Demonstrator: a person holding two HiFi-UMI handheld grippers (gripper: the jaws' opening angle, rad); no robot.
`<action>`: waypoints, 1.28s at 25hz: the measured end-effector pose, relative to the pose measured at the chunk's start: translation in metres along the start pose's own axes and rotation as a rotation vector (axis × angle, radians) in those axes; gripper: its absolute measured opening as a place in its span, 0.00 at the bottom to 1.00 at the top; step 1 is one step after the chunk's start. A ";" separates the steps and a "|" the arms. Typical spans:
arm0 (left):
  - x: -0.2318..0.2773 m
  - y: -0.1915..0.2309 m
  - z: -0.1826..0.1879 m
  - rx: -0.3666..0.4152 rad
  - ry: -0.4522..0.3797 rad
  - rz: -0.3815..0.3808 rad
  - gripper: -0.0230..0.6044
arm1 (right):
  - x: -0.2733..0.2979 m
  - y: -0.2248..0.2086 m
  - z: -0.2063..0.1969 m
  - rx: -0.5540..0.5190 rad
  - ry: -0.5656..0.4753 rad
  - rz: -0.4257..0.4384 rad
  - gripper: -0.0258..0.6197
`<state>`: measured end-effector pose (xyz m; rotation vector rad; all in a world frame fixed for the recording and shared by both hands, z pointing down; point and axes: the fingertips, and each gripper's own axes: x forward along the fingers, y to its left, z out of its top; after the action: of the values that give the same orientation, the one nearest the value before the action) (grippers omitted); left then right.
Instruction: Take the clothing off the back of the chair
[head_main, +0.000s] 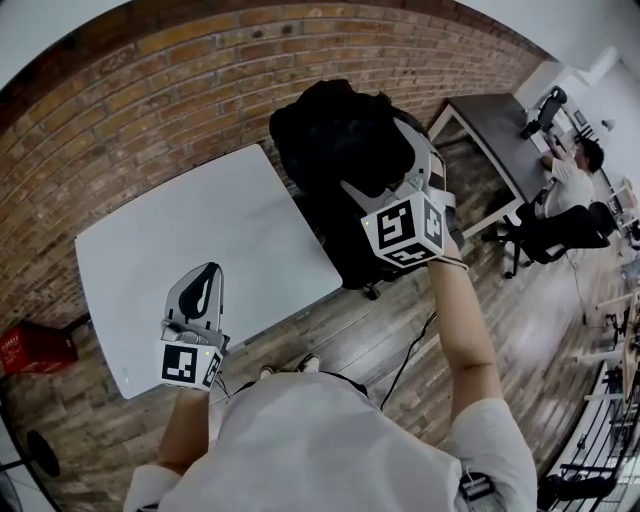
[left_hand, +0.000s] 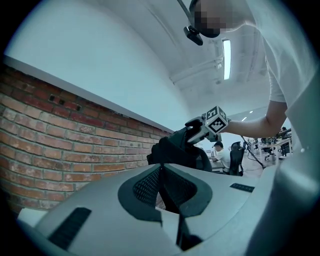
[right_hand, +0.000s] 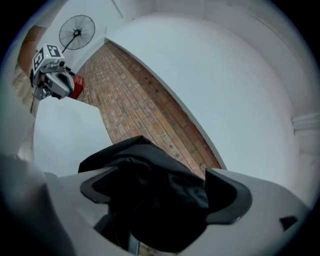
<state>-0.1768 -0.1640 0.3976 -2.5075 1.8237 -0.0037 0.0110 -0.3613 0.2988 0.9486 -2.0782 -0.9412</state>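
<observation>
A black garment (head_main: 330, 150) is bunched over the back of a dark chair (head_main: 365, 275) at the right end of the white table (head_main: 150, 250). My right gripper (head_main: 385, 165) reaches into it from the right. In the right gripper view the jaws of this gripper (right_hand: 160, 192) stand wide apart, and the black cloth (right_hand: 155, 210) lies loosely between the pads. My left gripper (head_main: 205, 285) hovers over the table's near left part, well away from the chair. Its pads meet with nothing between them (left_hand: 160, 172). The left gripper view shows the garment (left_hand: 175, 150) ahead.
A brick wall (head_main: 200, 90) runs behind the table and chair. A red object (head_main: 35, 350) sits on the floor at the left, and a standing fan (right_hand: 76, 32) beyond it. At the far right, a person (head_main: 570, 180) sits at a grey desk (head_main: 495, 120).
</observation>
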 end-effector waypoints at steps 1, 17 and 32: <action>-0.001 0.002 -0.001 -0.002 0.001 0.004 0.09 | 0.007 0.003 -0.002 -0.022 0.027 0.012 0.82; -0.008 0.006 -0.009 -0.047 0.002 0.016 0.09 | 0.096 0.038 -0.059 0.049 0.382 0.485 0.85; -0.006 -0.002 -0.018 -0.065 0.027 -0.017 0.09 | 0.106 0.003 -0.060 0.872 0.107 0.436 0.42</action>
<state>-0.1774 -0.1581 0.4159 -2.5787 1.8415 0.0215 0.0023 -0.4660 0.3606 0.8420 -2.4722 0.2791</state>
